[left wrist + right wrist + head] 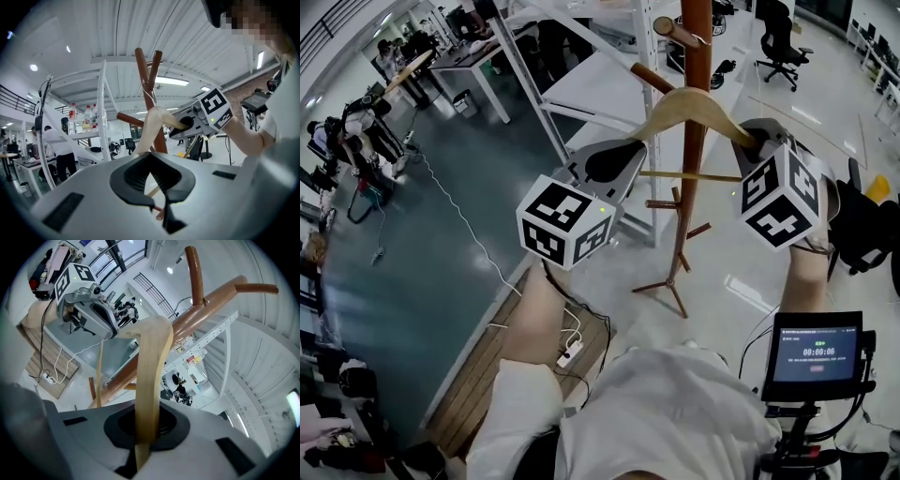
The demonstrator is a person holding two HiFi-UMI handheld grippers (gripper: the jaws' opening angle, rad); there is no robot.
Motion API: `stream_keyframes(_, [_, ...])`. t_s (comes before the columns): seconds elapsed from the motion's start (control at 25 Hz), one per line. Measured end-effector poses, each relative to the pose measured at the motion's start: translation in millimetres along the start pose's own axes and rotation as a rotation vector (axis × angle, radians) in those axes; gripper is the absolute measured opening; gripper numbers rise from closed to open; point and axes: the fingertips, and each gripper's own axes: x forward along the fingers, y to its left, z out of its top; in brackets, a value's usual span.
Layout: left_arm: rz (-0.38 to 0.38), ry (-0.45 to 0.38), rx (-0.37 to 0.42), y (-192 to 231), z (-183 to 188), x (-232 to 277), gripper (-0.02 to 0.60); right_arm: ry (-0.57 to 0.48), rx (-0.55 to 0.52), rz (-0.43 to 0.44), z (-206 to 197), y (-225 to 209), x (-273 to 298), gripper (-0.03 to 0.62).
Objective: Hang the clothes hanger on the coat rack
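Note:
The pale wooden clothes hanger (689, 105) hangs between both grippers, right in front of the brown coat rack (698, 141) and just below its upper pegs (652, 77). My left gripper (628, 150) is shut on the hanger's left end, where the thin lower bar (689, 175) joins. My right gripper (750, 141) is shut on its right arm. In the left gripper view the hanger (152, 126) rises from the jaws toward the rack (145, 79) and the right gripper (187, 124). In the right gripper view the hanger (152, 371) arches toward the left gripper (101, 326) across the rack's pole (197, 310). I cannot see its hook.
A white metal shelf frame (581, 84) stands close behind the rack on the left. A power strip (570, 353) and cables lie on the floor near my feet. A small screen (816, 352) sits at the lower right. Office chairs (778, 37) and people are farther back.

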Motion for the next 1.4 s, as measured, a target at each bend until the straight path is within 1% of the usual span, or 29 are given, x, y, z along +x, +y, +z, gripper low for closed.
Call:
stream_keyframes(0.24, [-0.021,0.000,-0.016,-4.7,-6.9,8.7,0.005,-0.031,0.020,-0.079,-8.1,-5.8,6.3,0.009])
stream_keyframes(0.4, [-0.038,0.000,-0.015,-11.3,-10.3,16.3,0.005,-0.059,0.049,-0.105,-16.6,-7.8,9.2,0.012])
stream_keyframes(0.56, [-0.059,0.009,-0.019,-18.2,-15.5,25.2,0.005,-0.108,0.033,-0.161,-17.7,-17.4,8.1,0.016])
stream_keyframes(0.64, [-0.071,0.011,-0.023,-21.9,-18.1,29.6,0.005,-0.154,0.039,-0.176,-14.4,-21.2,5.4,0.055])
stream_keyframes(0.76, [-0.084,0.015,-0.028,-26.6,-21.6,36.1,0.005,-0.202,0.037,-0.172,-12.3,-24.0,3.9,0.099])
stream_keyframes(0.88, [-0.095,0.015,-0.032,-29.5,-23.3,40.9,0.005,-0.240,0.005,-0.163,-8.6,-24.4,2.4,0.120])
stream_keyframes(1.12, [-0.119,0.018,-0.038,-35.4,-27.0,51.9,0.005,-0.329,0.030,-0.095,-3.8,-17.5,-6.5,0.121])
stream_keyframes(1.4, [-0.158,0.022,-0.037,-43.8,-28.3,65.9,0.005,-0.423,0.067,-0.038,1.4,-14.9,-22.4,0.121])
